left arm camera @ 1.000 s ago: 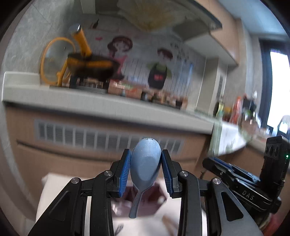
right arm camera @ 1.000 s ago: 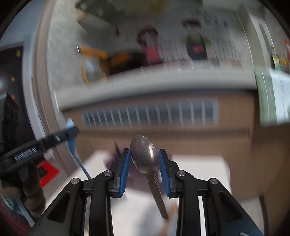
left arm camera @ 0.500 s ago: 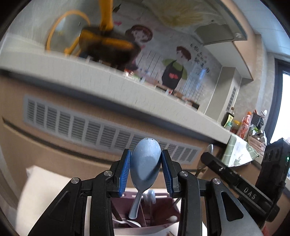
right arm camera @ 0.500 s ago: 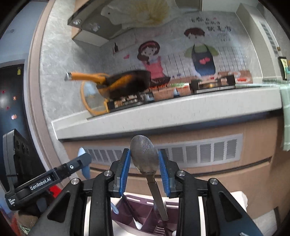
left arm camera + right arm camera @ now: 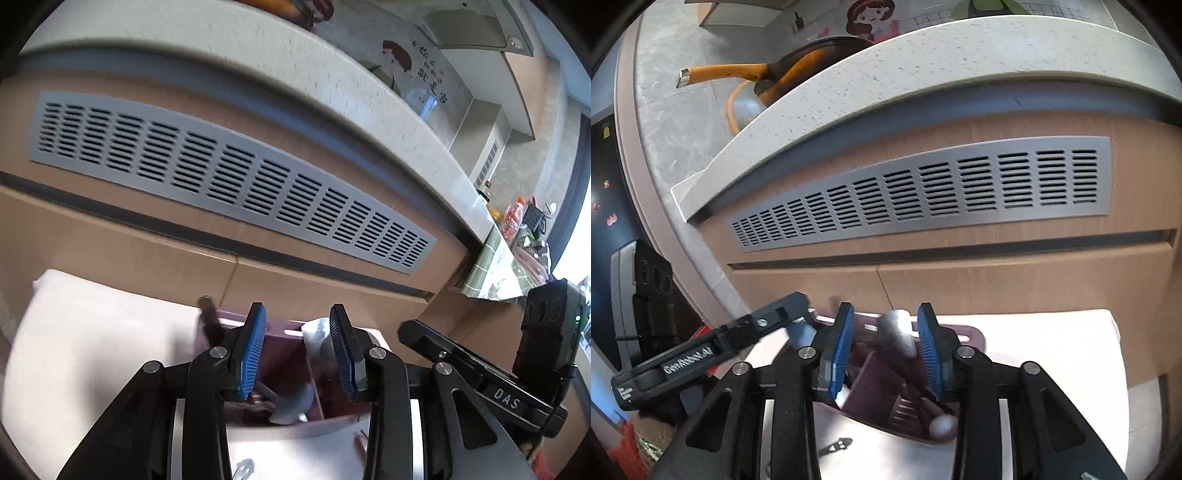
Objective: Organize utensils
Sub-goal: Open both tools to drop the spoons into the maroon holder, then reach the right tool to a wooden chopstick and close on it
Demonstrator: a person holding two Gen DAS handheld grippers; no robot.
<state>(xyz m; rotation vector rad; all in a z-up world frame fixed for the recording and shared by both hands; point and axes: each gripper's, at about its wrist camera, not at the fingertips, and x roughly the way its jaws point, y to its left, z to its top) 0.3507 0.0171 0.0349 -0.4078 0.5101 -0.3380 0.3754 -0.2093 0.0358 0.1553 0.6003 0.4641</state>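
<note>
Two hand-held grippers are in my views, each with its blue pads spread wide and gripping nothing. One purple utensil caddy [image 5: 280, 354] sits on the white tabletop [image 5: 103, 350], directly below and ahead of my left hand-held gripper [image 5: 297, 350]. One blue spoon [image 5: 295, 404] lies inside its near compartment, under that gripper's gap and clear of both pads. From my right hand-held gripper [image 5: 886, 347] I see one metal spoon [image 5: 897, 338], blurred, between the pads above the caddy; I cannot tell whether it touches them.
</note>
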